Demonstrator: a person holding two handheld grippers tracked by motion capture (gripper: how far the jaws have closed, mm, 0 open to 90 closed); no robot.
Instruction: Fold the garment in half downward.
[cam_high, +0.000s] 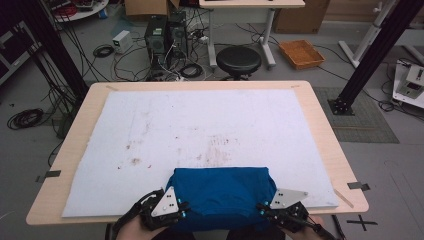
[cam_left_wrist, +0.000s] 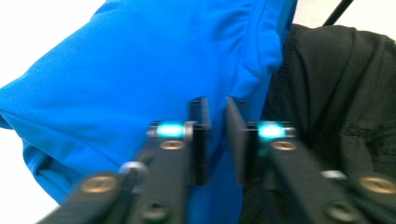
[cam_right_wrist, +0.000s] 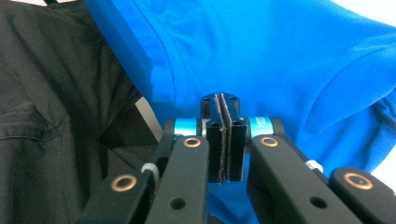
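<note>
Blue shirt (cam_high: 220, 192) lies folded at the near edge of the table (cam_high: 320, 125), on the white mat (cam_high: 200, 130), hem hanging off twd me. My left gripper (cam_left_wrist: 217, 140) at its left corner: jaws slightly apart, prob. not gripping cloth. Right gripper (cam_right_wrist: 223, 140) at right corner: jaws pressed together, nothing visibly btwn them.

A light wooden table (cam_high: 320, 120) carries a white mat (cam_high: 200, 125) that covers most of its top. The mat bears brownish marks, possibly stains. A folded blue cloth (cam_high: 220, 192) lies on the mat's near edge and overhangs it.
</note>
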